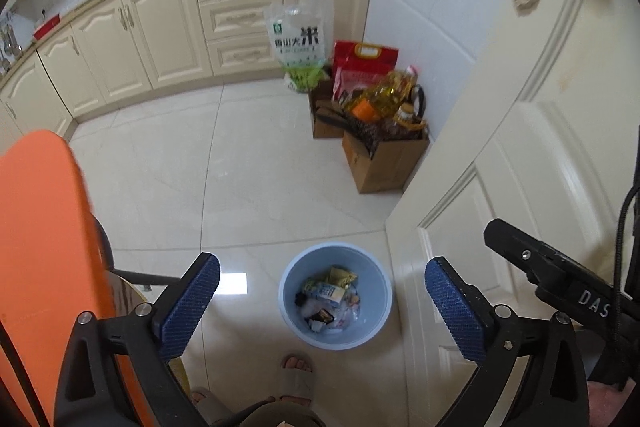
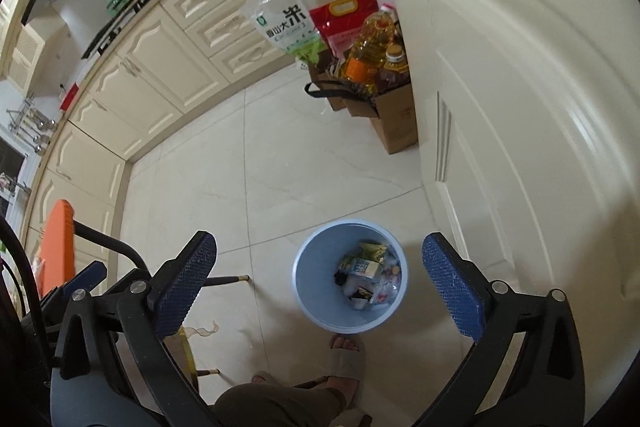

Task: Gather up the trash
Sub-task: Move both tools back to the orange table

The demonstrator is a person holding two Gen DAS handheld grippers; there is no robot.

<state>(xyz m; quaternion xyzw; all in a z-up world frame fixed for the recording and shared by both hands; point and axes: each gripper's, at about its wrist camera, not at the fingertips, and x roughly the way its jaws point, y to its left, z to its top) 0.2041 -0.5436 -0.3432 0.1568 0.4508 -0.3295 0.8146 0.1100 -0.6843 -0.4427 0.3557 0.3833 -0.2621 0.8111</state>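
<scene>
A light blue trash bin [image 1: 290, 291] stands on the tiled floor below me, with several wrappers and a small carton [image 1: 326, 291] inside. It also shows in the right wrist view [image 2: 308, 283]. My left gripper [image 1: 322, 301] is open and empty, high above the bin. My right gripper [image 2: 320, 279] is open and empty, also high above the bin. Part of the right gripper [image 1: 560, 279] shows at the right of the left wrist view.
An orange chair back [image 1: 40, 247] is at the left. A cream door [image 1: 540, 147] stands close on the right. Cardboard boxes [image 1: 380, 159] with oil bottles and rice bags sit by the wall. Kitchen cabinets [image 1: 160, 35] line the far side. A sandalled foot [image 1: 296, 375] is near the bin.
</scene>
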